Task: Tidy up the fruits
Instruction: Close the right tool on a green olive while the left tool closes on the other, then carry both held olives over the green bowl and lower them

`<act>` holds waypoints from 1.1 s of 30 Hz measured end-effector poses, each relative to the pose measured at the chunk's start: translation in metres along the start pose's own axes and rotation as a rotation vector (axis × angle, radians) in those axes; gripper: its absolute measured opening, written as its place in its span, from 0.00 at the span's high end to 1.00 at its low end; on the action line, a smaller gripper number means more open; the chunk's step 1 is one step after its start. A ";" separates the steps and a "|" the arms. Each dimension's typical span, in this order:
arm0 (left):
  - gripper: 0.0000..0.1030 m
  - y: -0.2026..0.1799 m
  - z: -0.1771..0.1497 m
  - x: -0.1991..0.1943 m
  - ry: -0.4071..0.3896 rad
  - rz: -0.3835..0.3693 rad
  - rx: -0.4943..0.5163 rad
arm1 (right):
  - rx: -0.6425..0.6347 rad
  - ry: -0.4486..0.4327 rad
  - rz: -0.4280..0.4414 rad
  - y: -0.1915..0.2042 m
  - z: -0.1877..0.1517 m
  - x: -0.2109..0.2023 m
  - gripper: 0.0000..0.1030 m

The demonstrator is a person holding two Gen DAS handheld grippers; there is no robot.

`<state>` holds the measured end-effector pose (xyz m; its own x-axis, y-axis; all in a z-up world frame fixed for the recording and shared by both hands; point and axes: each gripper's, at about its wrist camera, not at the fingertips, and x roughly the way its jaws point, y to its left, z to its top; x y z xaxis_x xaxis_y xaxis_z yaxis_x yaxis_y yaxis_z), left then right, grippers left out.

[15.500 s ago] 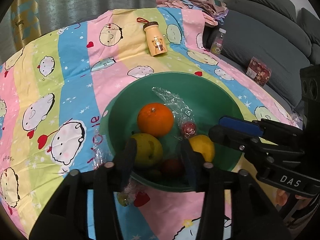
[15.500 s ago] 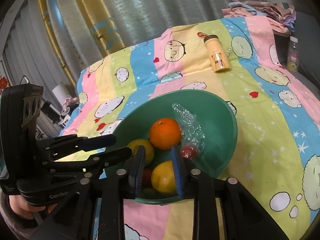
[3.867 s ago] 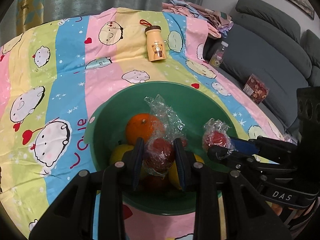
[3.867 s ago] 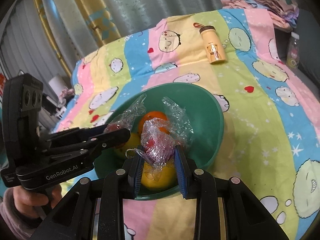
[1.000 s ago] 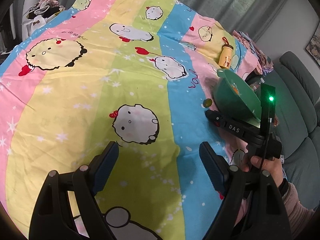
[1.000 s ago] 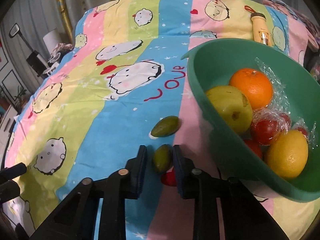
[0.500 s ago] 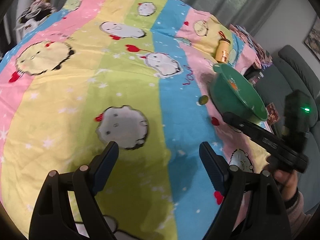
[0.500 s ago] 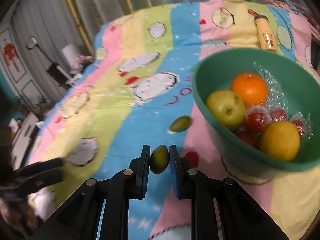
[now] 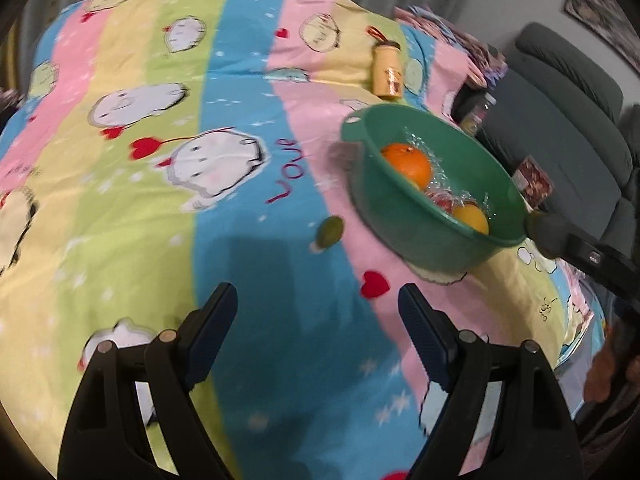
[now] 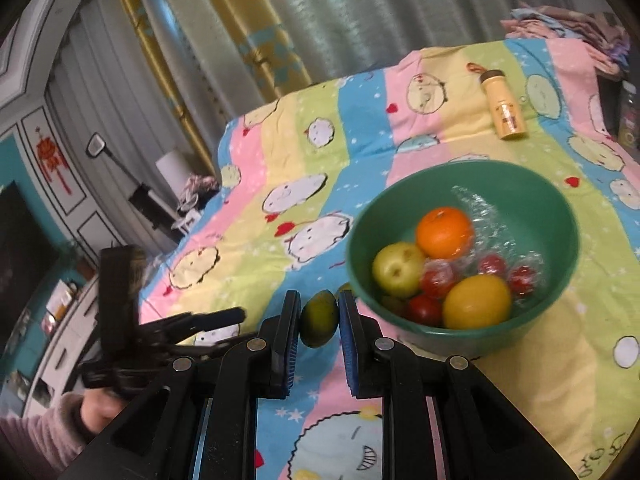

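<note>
Left wrist view:
Left gripper (image 9: 318, 322): jaws wide, holding nothing, above striped blanket (image 9: 240, 240).
Green fruit (image 9: 329, 232): on blanket, just beside green bowl (image 9: 400, 220).
Bowl contents: orange (image 9: 407, 163), lemon (image 9: 470, 218), wrapped red pieces, blurred.

Right wrist view:
Right gripper (image 10: 319, 320): jaws narrow, clamping dark green fruit (image 10: 318, 323), possibly a lime, left of bowl.
Pear (image 10: 398, 269): inside bowl.

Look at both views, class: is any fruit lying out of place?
Yes. One small green fruit lies on the bedsheet beside the green bowl, not in it. The right tool holds another.
</note>
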<state>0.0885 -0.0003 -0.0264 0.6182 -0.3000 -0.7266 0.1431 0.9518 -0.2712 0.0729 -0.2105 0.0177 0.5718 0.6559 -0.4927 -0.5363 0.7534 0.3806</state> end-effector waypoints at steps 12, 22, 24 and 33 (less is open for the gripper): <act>0.45 -0.012 0.025 0.062 0.069 0.031 0.130 | 0.067 -0.035 0.001 -0.033 -0.002 -0.010 0.80; 0.73 -0.015 0.029 0.075 0.065 0.037 0.165 | 0.088 -0.046 -0.001 -0.049 -0.002 -0.009 0.80; 0.79 -0.015 0.029 0.075 0.061 0.051 0.162 | 0.092 -0.044 0.002 -0.050 -0.003 -0.008 0.80; 0.82 -0.017 0.028 0.074 0.063 0.080 0.137 | 0.092 -0.044 0.000 -0.051 -0.002 -0.006 0.80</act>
<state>0.1530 -0.0364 -0.0579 0.5830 -0.2222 -0.7815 0.2025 0.9713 -0.1252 0.0953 -0.2532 -0.0006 0.5998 0.6555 -0.4589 -0.4776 0.7534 0.4519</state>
